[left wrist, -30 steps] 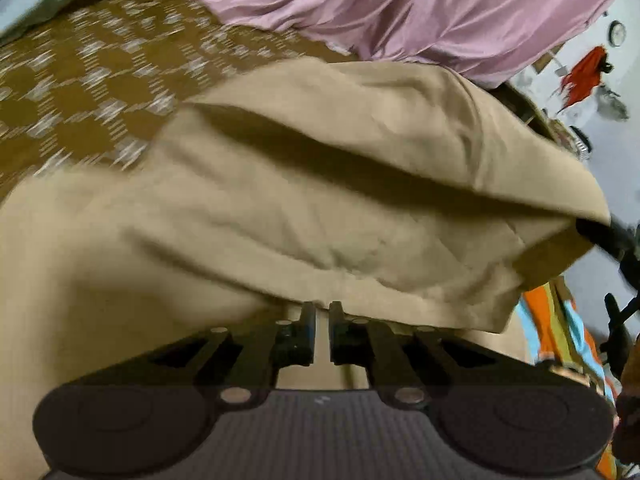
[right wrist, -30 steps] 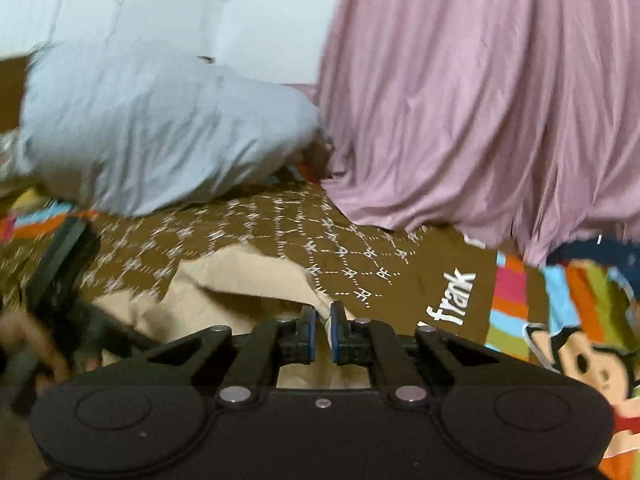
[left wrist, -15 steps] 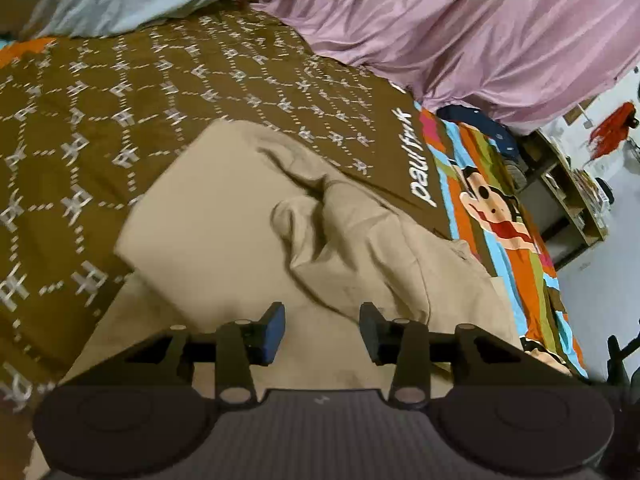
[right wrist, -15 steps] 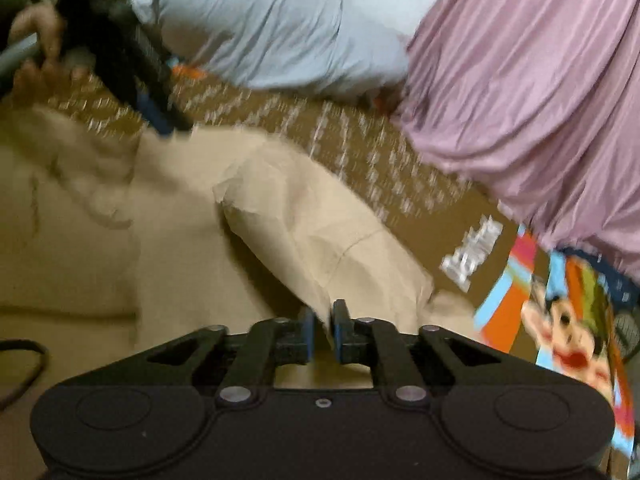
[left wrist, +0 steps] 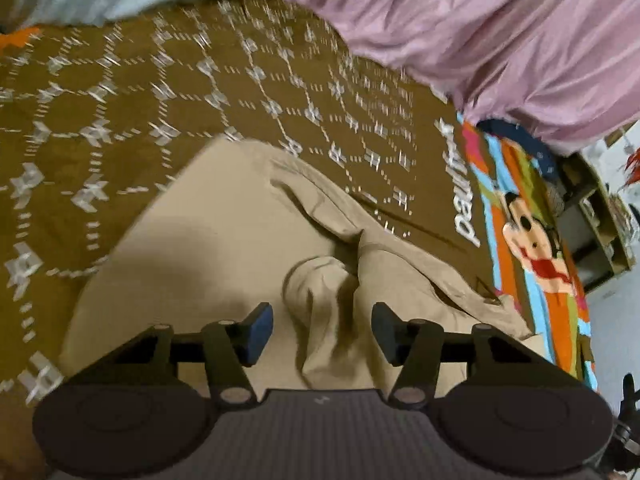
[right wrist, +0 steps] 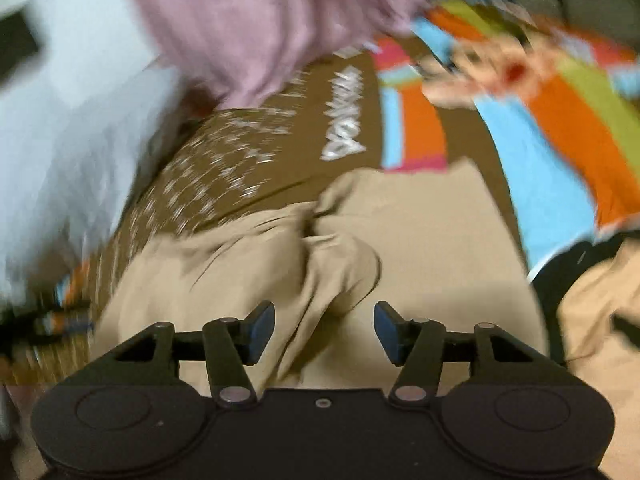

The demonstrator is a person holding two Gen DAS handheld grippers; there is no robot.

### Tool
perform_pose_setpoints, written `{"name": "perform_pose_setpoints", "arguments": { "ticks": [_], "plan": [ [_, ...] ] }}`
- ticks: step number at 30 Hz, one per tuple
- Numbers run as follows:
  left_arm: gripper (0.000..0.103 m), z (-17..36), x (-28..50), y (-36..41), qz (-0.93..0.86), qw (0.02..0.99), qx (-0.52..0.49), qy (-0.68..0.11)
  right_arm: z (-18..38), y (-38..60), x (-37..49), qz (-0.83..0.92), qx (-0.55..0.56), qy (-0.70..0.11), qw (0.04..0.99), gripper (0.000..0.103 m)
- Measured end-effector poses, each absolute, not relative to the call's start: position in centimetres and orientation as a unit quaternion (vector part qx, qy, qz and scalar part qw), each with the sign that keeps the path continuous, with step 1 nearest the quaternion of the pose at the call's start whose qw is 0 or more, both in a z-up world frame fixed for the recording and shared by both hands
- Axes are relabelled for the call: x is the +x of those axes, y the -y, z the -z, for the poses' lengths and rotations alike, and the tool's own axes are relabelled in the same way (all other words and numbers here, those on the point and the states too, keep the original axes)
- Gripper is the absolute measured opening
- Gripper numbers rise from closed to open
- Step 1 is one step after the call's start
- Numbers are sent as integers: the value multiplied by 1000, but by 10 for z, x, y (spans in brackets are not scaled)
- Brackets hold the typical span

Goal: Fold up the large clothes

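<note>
I have just let go. A second ago both of my hand-held grippers were pinched tight on the tan cloth (left wrist: 224,240), and the cloth was up in the air. Now my left hand-held gripper (left wrist: 322,332) has been opening, and its jaws stand wide apart. A bump of cloth sits between them, but the pads do not press on it. My right hand-held gripper (right wrist: 324,330) has been opening too. Its jaws are wide, with a soft fold lying between them, and nothing is squeezed.

The cloth now lies on the bed (left wrist: 120,120), spread on the brown cover. I think this means one fold is laid down. The top is not flat yet. There is a bunched ridge down the middle, so it may need a smooth or one more fold.

My left view is sharp. It shows the flat, neat part of the cloth at 10 o'clock, the ridge at 12 o'clock, and a shelf (left wrist: 592,232) far off at 3 o'clock. It shows the pink sheet (left wrist: 500,40) at 1 o'clock.

My right view is blurry. But it shows the cloth's straight far edge at 1 o'clock, beside the bright striped part of the cover (right wrist: 560,128). It also shows a white pillow (right wrist: 72,140) at 9 o'clock.
</note>
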State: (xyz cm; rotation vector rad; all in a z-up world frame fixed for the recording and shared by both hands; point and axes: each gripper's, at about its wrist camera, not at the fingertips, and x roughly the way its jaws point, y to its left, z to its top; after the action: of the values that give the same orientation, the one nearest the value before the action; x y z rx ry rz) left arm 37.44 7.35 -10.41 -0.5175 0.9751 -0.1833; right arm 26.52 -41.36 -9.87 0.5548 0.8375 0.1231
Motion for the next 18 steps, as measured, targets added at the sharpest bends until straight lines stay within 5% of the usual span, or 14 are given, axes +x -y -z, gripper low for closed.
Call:
{"name": "perform_pose_setpoints", "arguments": {
  "ticks": [1, 3, 4, 5, 8, 14, 18],
  "plan": [
    [57, 110, 382, -70, 93, 842, -247, -471, 106, 417, 274, -53, 281, -406, 868, 58],
    [28, 119, 397, -60, 120, 832, -243, -484, 120, 415, 296, -47, 298, -416, 858, 53],
    [0, 121, 401, -57, 122, 834, -231, -485, 124, 413, 302, -49, 297, -420, 856, 41],
    [0, 120, 404, -51, 115, 844, -212, -479, 127, 408, 308, -53, 288, -422, 858, 23],
    [0, 110, 409, -42, 84, 879, -179, -434, 124, 390, 321, -55, 222, -402, 886, 5],
    [0, 105, 424, -44, 21, 903, -151, -401, 120, 351, 341, -24, 75, -314, 946, 2],
    [4, 91, 399, -52, 39, 905, -155, -395, 132, 354, 339, -24, 60, -331, 941, 8]
  ]
}}
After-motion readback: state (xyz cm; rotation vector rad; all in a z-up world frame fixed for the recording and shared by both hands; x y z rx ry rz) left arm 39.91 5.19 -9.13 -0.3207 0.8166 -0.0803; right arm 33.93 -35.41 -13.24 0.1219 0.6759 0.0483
